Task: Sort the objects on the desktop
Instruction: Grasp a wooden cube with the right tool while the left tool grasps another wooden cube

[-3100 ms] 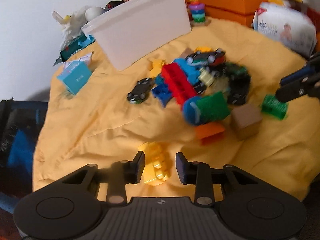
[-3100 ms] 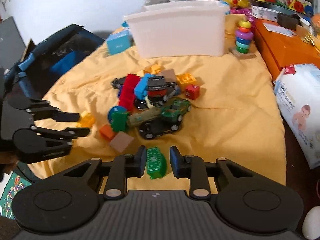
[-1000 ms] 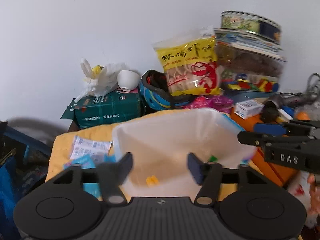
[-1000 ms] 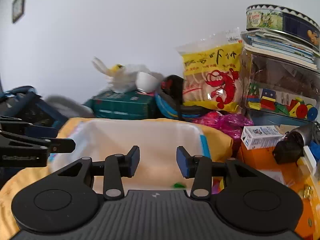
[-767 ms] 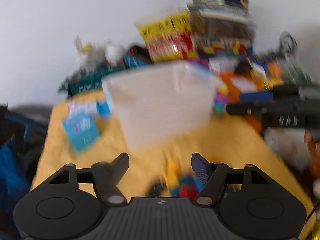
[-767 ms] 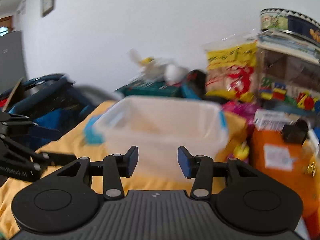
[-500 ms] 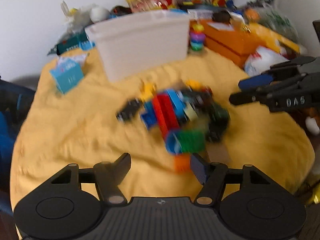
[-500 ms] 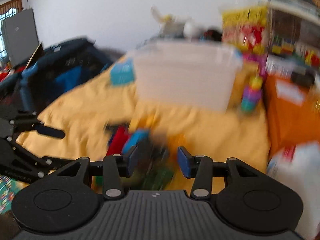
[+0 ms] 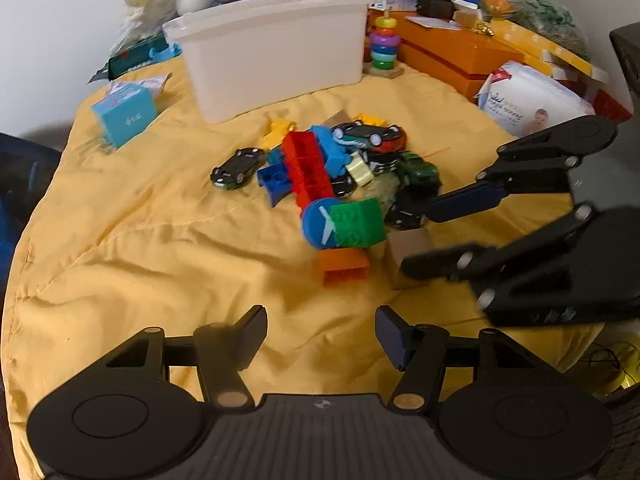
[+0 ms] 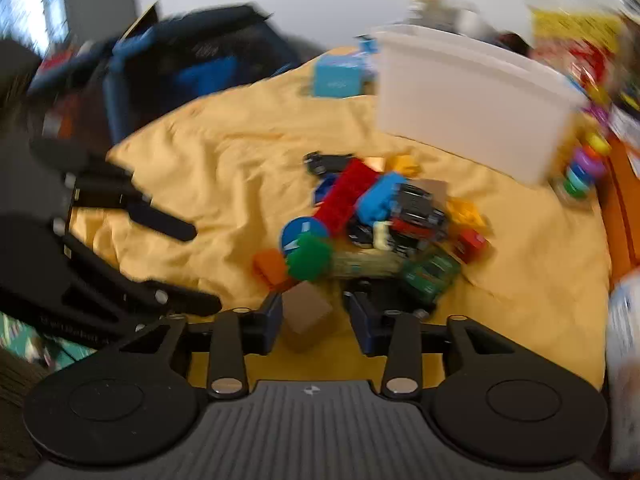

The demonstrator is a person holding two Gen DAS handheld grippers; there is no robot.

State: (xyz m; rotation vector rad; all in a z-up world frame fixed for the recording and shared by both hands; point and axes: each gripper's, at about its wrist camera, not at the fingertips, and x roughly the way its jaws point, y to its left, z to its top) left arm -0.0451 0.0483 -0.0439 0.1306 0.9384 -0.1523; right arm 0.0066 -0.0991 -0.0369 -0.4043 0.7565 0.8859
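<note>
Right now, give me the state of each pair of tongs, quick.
Left tongs: open, empty, over bare yellow cloth; jaws have just been closing a little.
Right tongs: open, brown block between the jaws, not gripped.

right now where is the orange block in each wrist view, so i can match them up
Left wrist: the orange block lies just right of centre, at the near edge of the toy pile, directly below the green block.
Right wrist: it sits left of centre, blurred, to the left of the green block.
Shared landmark: the white bin stands on the yellow cloth behind the pile in both.
</note>
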